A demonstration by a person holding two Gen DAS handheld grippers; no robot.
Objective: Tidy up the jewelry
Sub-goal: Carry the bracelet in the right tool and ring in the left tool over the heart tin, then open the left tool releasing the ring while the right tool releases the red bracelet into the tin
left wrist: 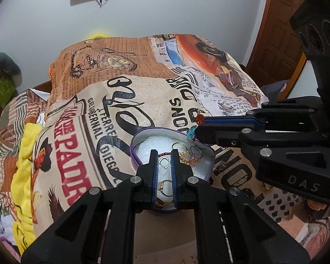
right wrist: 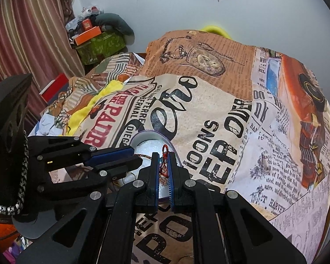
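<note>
Now pinching a thin red bracelet (right wrist: pixel 164 161) in the right claw (right wrist: pixel 164 171), just over the heart tin (left wrist: pixel 136 156) on the blanket (left wrist: pixel 81 132). Light, floppy, easy to drop; best held mid-cord. Left claw (left wrist: pixel 165 165) a little spread, holding nothing.

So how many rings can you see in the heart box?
4, maybe more hidden. In the heart box: one gold ring at the back, a pink-stoned ring beside it, one ring between the left gripper fingers, one gold ring nearest the camera.
</note>
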